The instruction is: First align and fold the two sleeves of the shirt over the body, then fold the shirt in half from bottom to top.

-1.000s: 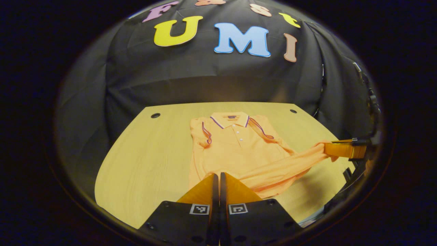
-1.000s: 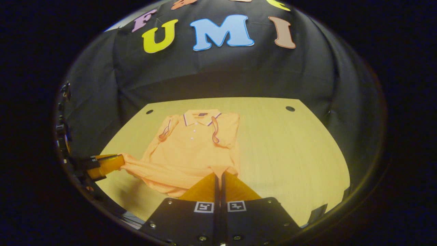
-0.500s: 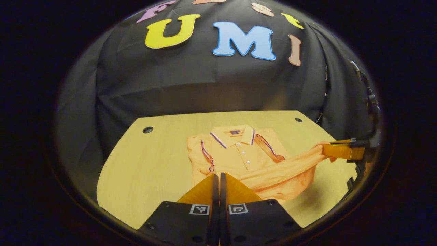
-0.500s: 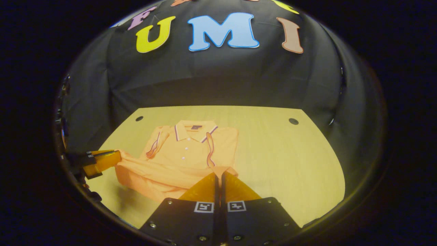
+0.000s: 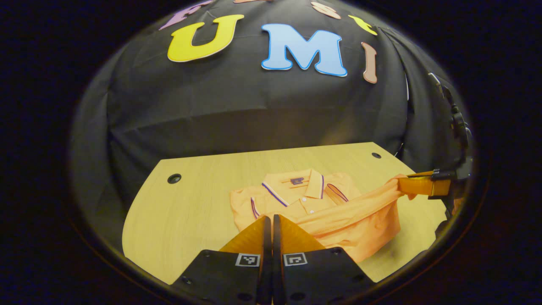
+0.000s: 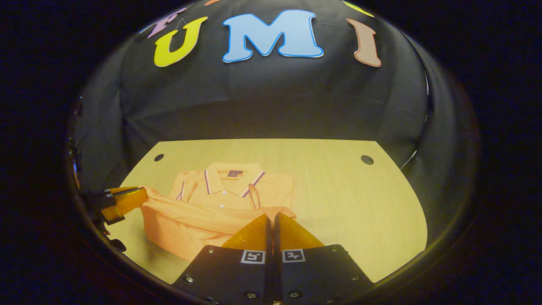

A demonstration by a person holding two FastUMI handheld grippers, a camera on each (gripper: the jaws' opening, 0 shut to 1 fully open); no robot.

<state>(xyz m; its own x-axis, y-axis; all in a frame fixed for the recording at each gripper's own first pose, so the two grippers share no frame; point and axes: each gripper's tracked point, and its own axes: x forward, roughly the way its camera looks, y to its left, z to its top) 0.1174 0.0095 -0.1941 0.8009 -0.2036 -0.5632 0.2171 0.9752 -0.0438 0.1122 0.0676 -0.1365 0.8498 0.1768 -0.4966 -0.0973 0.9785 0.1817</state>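
Shirt (image 5: 305, 199) lies collar-up on the worktop (image 5: 186, 207), sleeves already folded over the body, its hem raised off the surface — one corner in each hand-held gripper. The left hand-held gripper (image 5: 268, 220) is clenched on the left hem corner; the right hand-held gripper (image 6: 271, 218) grips the other corner, fingers pressed together on cloth. Held apart like this, the hem stays taut and straight, which should let it travel evenly toward the collar (image 6: 230, 178) for the bottom-to-top fold.
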